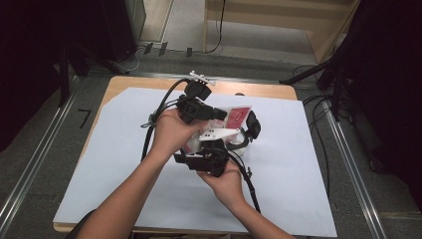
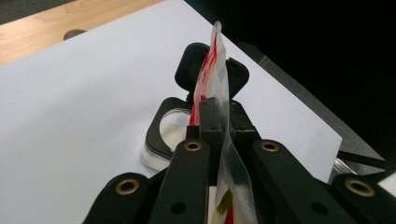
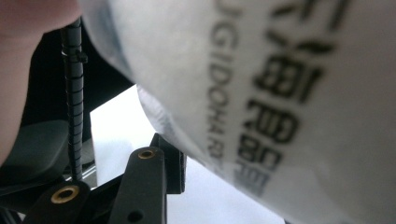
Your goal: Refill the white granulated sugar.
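A clear plastic packet [image 1: 238, 117] with red and white print hangs above the middle of the table. My left gripper [image 1: 218, 115] is shut on it from the left; in the left gripper view the packet [image 2: 215, 70] stands edge-on between the closed jaws of my left gripper [image 2: 223, 116]. My right gripper [image 1: 220, 147] comes up from below. In the right gripper view the packet's white side [image 3: 289, 93], with black print, bulges against the one visible pad [image 3: 170, 163]. The other jaw is hidden behind the packet.
A black open case [image 2: 163, 135] with a round opening lies on the white sheet [image 1: 124, 149] just beyond the packet. The sheet covers most of the wooden table [image 1: 119, 84]. Black cables [image 1: 149, 129] trail from both grippers. Dark stands flank the table.
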`<action>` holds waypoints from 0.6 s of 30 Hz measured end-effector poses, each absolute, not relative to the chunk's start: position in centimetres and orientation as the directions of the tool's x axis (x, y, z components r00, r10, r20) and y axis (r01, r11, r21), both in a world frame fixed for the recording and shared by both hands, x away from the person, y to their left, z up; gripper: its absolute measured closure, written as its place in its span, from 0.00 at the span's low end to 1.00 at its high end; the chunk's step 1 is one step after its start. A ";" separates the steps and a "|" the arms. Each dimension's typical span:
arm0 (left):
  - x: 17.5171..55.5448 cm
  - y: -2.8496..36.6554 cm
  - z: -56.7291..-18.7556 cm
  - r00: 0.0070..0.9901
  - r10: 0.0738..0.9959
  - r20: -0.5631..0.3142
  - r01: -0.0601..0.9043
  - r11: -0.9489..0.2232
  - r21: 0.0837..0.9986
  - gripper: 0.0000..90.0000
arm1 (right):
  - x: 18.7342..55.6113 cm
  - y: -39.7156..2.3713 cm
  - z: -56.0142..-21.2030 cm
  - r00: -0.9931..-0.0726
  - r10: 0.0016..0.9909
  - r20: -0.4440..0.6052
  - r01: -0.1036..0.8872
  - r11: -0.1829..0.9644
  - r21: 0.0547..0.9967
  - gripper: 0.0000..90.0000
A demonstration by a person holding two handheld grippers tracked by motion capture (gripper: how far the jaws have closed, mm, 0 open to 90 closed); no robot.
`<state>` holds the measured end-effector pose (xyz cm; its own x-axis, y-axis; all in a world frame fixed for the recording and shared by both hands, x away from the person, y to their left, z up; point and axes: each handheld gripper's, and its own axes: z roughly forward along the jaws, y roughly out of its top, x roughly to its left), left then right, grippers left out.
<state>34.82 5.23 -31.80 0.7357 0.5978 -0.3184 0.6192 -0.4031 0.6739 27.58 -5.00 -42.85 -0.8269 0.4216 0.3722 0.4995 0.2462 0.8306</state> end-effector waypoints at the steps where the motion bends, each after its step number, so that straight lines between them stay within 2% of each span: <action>1: 34.9 5.3 -31.8 0.737 0.592 -0.326 0.621 -0.404 0.672 0.98 | 27.5 -4.9 -42.8 -0.830 0.425 0.361 0.491 0.252 0.834 0.71; 5: 34.9 5.3 -31.7 0.737 0.591 -0.329 0.622 -0.404 0.671 0.99 | 27.1 -4.7 -42.6 -0.844 0.444 0.301 0.450 0.281 0.848 0.72; 18: 35.0 5.1 -31.6 0.751 0.592 -0.293 0.605 -0.440 0.663 0.98 | 27.4 -4.5 -42.8 -0.843 0.440 0.310 0.455 0.276 0.847 0.73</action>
